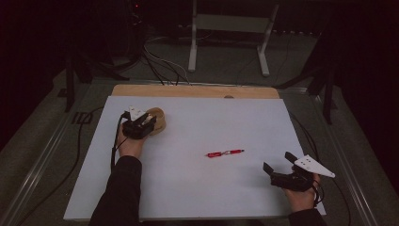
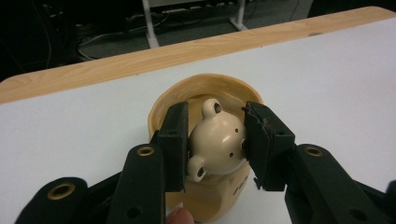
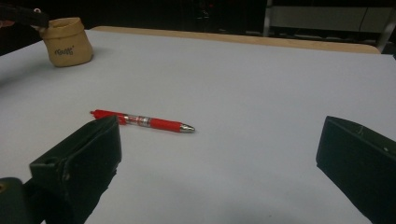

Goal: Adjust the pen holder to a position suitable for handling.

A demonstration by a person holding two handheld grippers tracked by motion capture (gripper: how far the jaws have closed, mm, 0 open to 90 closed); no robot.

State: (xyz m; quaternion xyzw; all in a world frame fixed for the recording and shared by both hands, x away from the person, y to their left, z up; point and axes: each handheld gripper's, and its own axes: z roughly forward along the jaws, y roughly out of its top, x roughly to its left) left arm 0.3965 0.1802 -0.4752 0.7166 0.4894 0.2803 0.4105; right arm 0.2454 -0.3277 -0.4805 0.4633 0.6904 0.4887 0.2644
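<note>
A tan soft cup [image 1: 158,120] stands at the far left of the white board [image 1: 202,183]. My left gripper [image 1: 142,124] is over its mouth, shut on a cream bear-shaped head [image 2: 217,142] with small round ears that sits inside the cup's rim [image 2: 205,88]. One jaw presses each side of the head. A red pen [image 1: 225,153] lies flat near the board's middle. My right gripper [image 1: 278,161] rests at the front right, open and empty, pointing toward the pen [image 3: 140,121]. The cup [image 3: 67,42] also appears far off in the right gripper view.
A wooden table edge [image 1: 195,91] runs along the far side of the board. Behind it on the floor stand white frame legs [image 1: 192,56] and dark cables [image 1: 164,66]. A cable [image 1: 114,141] trails from the left gripper.
</note>
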